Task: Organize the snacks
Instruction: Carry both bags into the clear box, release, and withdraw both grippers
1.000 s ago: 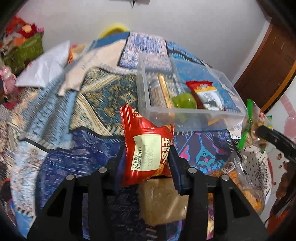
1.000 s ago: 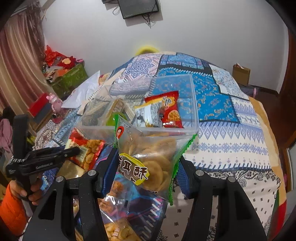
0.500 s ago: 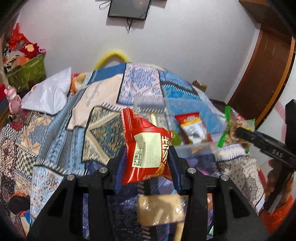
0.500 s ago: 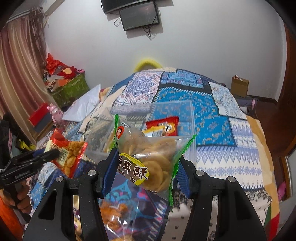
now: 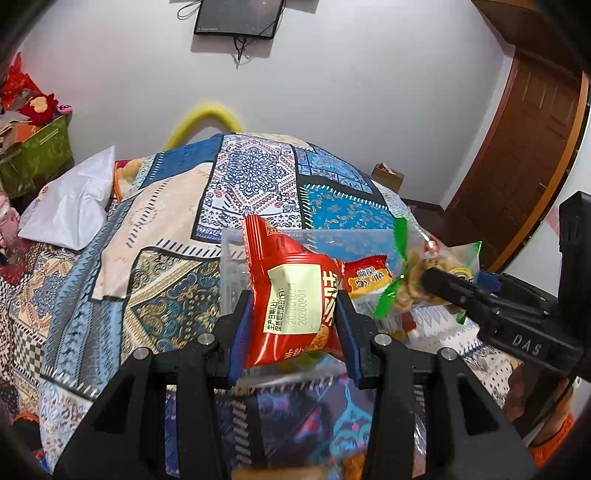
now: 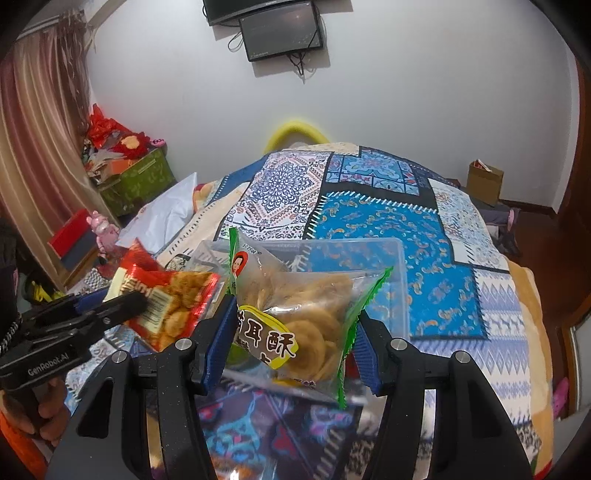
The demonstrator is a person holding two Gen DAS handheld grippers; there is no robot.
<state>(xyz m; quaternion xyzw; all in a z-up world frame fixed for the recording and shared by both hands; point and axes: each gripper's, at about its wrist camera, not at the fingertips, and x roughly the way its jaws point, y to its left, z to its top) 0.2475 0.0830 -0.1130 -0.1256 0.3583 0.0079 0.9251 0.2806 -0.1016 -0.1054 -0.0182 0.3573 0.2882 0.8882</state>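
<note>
1. Patchwork blue-and-cream patterned bedspread [image 5: 255,184] across mid frame; white pillow [image 5: 70,206] at left, green box of red clutter [image 5: 33,151] at far left, dark wall screen [image 5: 236,16] at top, brown wooden door [image 5: 524,147] at right.
2. Clear rectangular plastic bin [image 6: 402,266] on the bedspread, centre frame in both views, partly hidden behind the held packets; small red-and-yellow snack packet [image 5: 365,277] inside it, seen in the left wrist view.
3. Left gripper [image 5: 293,328] clamped narrow on red foil snack packet with cream date label [image 5: 291,299], upright between blue pads, centre frame, in front of the bin's near wall.
4. Same red packet at mid left of the right wrist view [image 6: 166,299], pinched in the left gripper [image 6: 136,302]; hand on its handle at lower left.
5. Right gripper [image 6: 291,339] closed on clear green-edged bag of round fried crisps [image 6: 299,314], tilted, centre frame, overlapping the bin.
6. Same bag [image 5: 417,280] at right of the left wrist view, just right of the red packet, not touching.
</note>
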